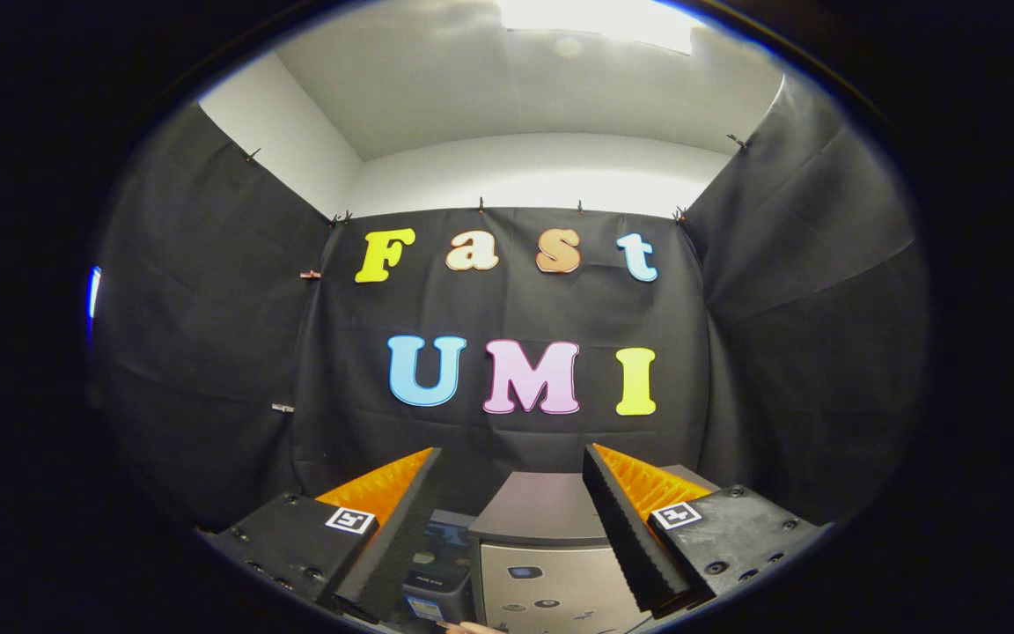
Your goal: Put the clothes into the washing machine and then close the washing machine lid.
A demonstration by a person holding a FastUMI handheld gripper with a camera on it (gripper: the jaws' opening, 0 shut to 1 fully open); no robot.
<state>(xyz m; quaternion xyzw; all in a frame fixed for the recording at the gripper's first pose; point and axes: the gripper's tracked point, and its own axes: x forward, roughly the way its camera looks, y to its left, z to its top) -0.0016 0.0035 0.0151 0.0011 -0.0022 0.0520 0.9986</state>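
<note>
While the claw (511, 458) stands wide with nothing between its 2 fingers, the washing machine (551, 546) sits just ahead and below them, its lid flat on top, front panel facing the claw, long axis upright. No clothes are held, so I judge a descent risks a finger striking the lid

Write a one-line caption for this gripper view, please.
Open gripper held level, nothing between its fingers, facing the black booth wall above a closed washing machine.
</note>
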